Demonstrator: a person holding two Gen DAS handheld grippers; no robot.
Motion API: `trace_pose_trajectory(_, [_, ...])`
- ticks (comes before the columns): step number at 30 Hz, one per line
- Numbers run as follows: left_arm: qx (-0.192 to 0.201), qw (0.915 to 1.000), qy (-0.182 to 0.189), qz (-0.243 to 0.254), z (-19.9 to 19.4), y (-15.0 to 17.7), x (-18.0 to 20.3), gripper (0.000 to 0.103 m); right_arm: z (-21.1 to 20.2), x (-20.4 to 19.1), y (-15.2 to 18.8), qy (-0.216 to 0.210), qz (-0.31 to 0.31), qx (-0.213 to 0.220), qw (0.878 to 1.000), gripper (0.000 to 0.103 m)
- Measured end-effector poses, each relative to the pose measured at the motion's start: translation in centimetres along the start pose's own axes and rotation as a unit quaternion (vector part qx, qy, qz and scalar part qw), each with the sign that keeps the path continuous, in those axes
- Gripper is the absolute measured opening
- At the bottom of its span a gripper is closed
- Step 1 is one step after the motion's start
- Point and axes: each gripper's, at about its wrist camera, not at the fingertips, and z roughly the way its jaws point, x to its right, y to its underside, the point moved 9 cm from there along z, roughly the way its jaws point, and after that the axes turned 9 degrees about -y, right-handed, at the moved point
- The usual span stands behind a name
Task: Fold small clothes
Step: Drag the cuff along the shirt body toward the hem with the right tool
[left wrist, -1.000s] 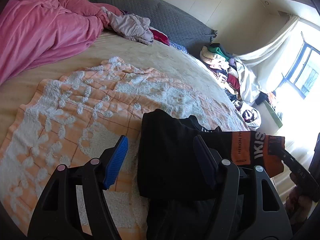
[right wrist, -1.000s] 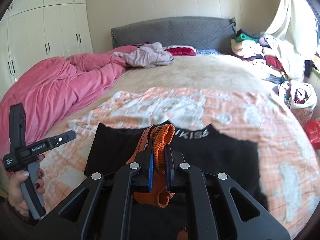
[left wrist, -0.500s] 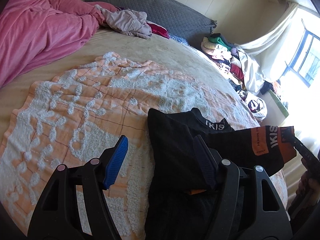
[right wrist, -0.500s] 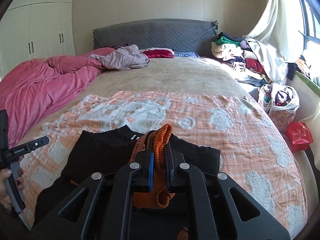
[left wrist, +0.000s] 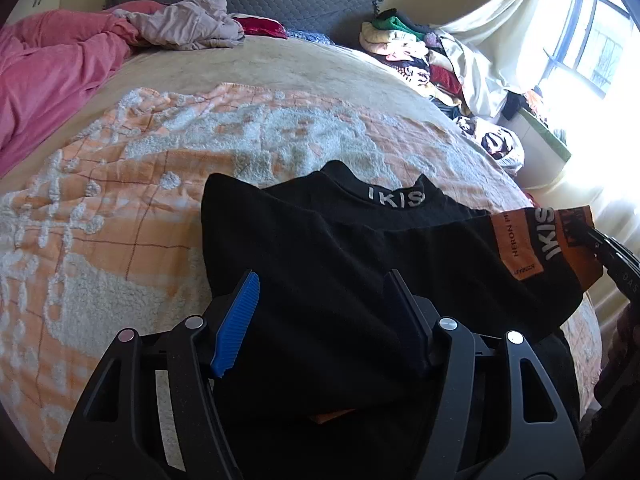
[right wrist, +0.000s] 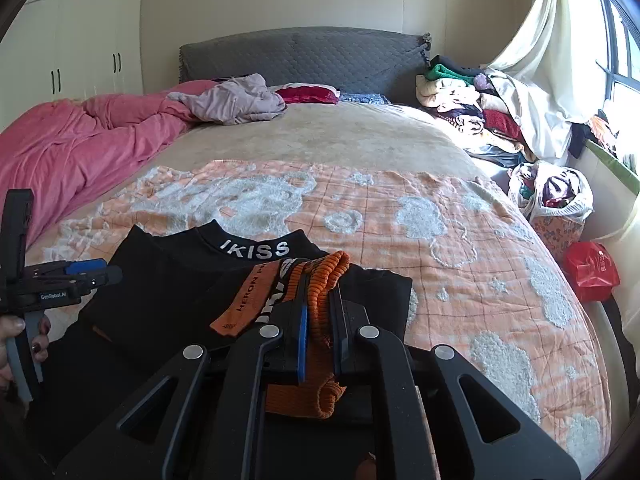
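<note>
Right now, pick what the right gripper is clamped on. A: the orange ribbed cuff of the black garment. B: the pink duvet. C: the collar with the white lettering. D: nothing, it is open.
A: in the right wrist view the right gripper is shut with the orange ribbed cuff pinched between its pads, while the lettered collar lies free beyond it.

The room is lit brightly by daylight from the window (left wrist: 588,36), which is blown out to glare. Straight lines are bent by fisheye distortion, and the corners are darkened.
</note>
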Motion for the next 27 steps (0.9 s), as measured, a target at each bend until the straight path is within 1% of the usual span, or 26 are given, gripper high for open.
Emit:
trace_pose_trajectory(4, [-0.019,0.9997,-0.008,0.012,1.2,1.1,0.1,0.057,0.7,1.0,0.9,0.003,0.015,-0.007,1.0,0.008])
trace_pose_trajectory(8, [-0.033,0.9993,-0.013,0.015,1.9,1.7,-0.1,0.057,1.7,1.7,1.7,0.004,0.032,-0.017,0.999,0.008])
trace_pose_trajectory(10, [-0.036,0.9991,-0.016,0.018,1.9,1.9,-0.1,0.057,2.0,2.1,2.2,0.022,0.035,-0.023,0.999,0.011])
trace_pose_trajectory(12, [-0.041,0.9989,-0.016,0.017,2.0,2.1,-0.1,0.057,2.2,2.5,2.8,0.035,0.042,-0.029,0.998,0.018])
trace_pose_trajectory(16, [-0.051,0.9983,-0.023,0.018,2.1,2.5,0.0,0.057,2.3,2.0,3.8,0.047,0.027,-0.038,0.998,0.02])
trace_pose_trajectory(19, [-0.052,0.9981,-0.025,0.021,2.1,2.6,0.1,0.058,2.7,0.4,4.1,0.027,0.013,-0.044,0.999,0.021])
trace_pose_trajectory(23, [-0.057,0.9979,-0.023,0.019,2.0,2.8,0.0,0.058,3.5,-2.4,4.7,-0.013,-0.009,-0.061,0.998,0.032])
trace_pose_trajectory(26, [-0.06,0.9978,-0.022,0.014,2.0,3.0,-0.1,0.058,4.4,-3.9,5.6,-0.037,-0.023,-0.085,0.995,0.032])
trace_pose_trajectory(27, [-0.061,0.9978,-0.021,0.013,2.0,3.0,-0.2,0.058,4.6,-4.0,5.9,-0.039,-0.025,-0.094,0.994,0.032])
